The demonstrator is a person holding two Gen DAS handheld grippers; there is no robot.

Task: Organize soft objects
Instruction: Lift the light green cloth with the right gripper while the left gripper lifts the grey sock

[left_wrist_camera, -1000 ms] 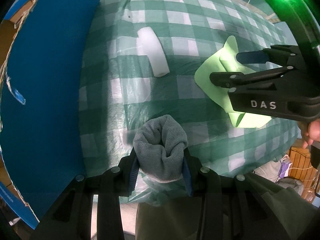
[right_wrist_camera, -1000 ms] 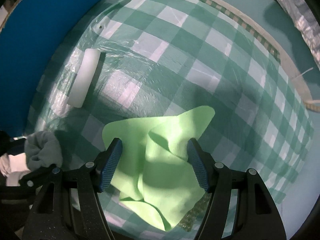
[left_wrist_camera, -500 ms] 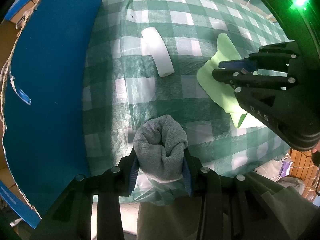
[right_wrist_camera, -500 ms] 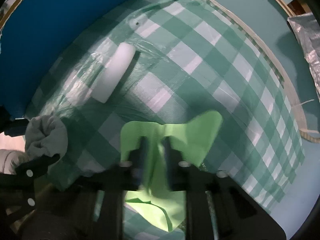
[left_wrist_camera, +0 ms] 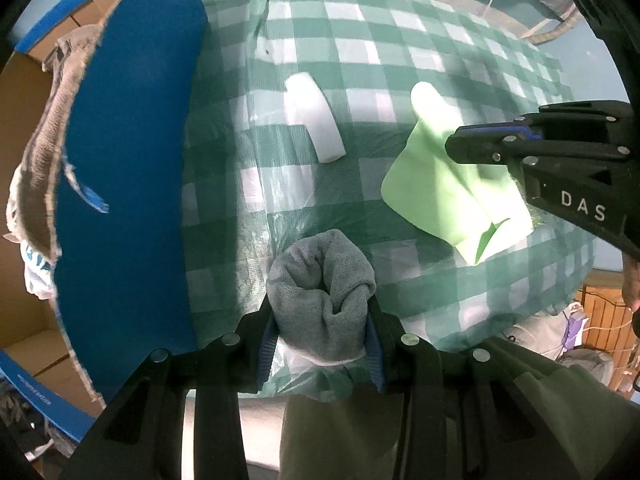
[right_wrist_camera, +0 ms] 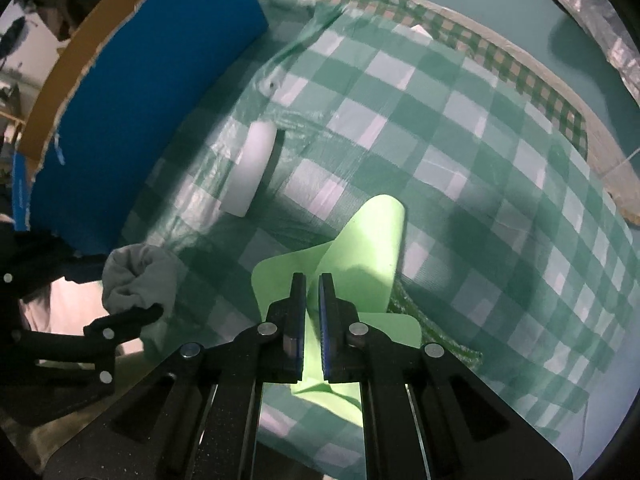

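The green cloth (right_wrist_camera: 360,264) is pinched in the right gripper (right_wrist_camera: 311,280), jaws shut tight on it, above the checked tablecloth (right_wrist_camera: 480,152). The left gripper (left_wrist_camera: 322,312) squeezes a grey towel (left_wrist_camera: 320,300). Beyond lies a white foam block (left_wrist_camera: 314,120). Next, I think, carry both to the blue box (left_wrist_camera: 132,140).

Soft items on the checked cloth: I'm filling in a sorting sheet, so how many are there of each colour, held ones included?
Grey: 1, the rolled grey towel gripped by the left gripper
Light green: 1, the green cloth pinched by the right gripper
White: 1, the white foam piece lying loose on the checked tablecloth
Total: 3
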